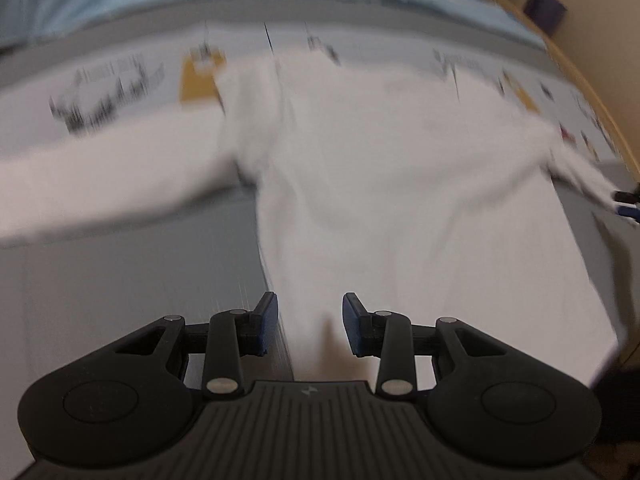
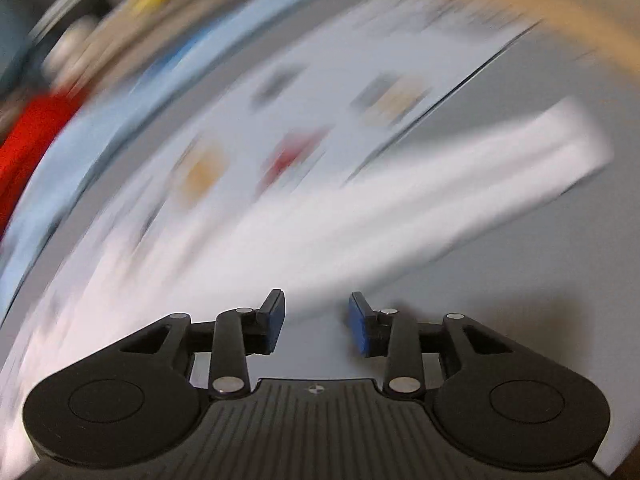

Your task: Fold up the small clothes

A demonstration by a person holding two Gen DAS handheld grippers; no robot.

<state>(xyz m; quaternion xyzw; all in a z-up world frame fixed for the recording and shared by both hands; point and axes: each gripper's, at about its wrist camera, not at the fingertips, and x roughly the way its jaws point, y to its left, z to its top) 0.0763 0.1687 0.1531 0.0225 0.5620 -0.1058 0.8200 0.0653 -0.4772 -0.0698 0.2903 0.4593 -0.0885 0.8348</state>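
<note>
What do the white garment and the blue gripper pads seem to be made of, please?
White long-sleeved garment: probably soft matte knit cotton, judging by its limp folds; blur hides the weave. Blue pads on the left gripper: seemingly matte rubber or foam, without glare.

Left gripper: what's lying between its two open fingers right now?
In the left wrist view, the left gripper is open, and the near edge of the white long-sleeved garment runs between its fingers, with a strip of grey table beside it.
</note>
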